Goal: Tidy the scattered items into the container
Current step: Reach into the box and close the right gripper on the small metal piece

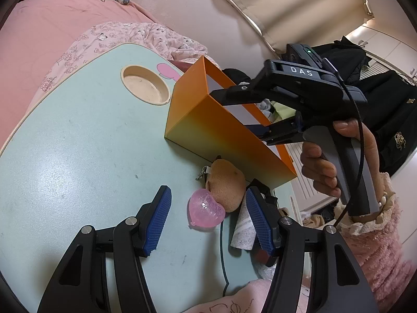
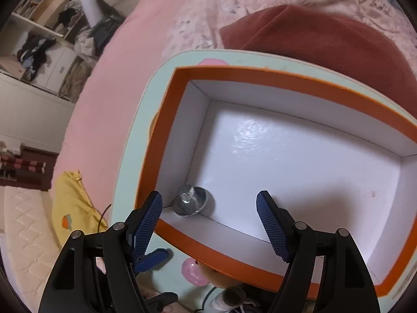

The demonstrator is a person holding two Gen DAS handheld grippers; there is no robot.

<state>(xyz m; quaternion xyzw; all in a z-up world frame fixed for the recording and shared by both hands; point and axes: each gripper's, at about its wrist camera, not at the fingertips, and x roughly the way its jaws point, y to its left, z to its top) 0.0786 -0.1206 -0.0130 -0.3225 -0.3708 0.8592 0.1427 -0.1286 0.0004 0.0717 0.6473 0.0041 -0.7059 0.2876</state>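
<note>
The orange box [image 1: 208, 130] sits on the pale green counter [image 1: 78, 156], toward its far right part in my left wrist view, open side up with a white inside. Through my right wrist camera I look steeply down into the orange box, and in its near left corner, at about 8 o'clock of the white floor, lies a small round silvery item [image 2: 191, 203]; I cannot tell what it is.

My right claw [image 2: 211, 224] hangs over that box with its blue pads [image 2: 146, 224] standing wide apart and nothing between them. In the left wrist view I see the same right claw reaching over the box rim, with a hand [image 1: 336, 161] in a fluffy pink sleeve [image 1: 378, 247] on its grey handle.

My left claw [image 1: 206, 219] is low over the counter, its jaws standing half apart and gripping nothing. Between its fingertips and a little beyond lies a pink translucent heart [image 1: 206, 211], touching a tan plush toy [image 1: 226, 182] at its 1 o'clock. The plush lies just against the box's near wall. A white paper roll [image 1: 243, 229] lies right beside the left claw's right pad. A round recess [image 1: 146, 84] is set in the counter at 11 o'clock. Pink bedding [image 1: 52, 31] lies beyond the counter.
</note>
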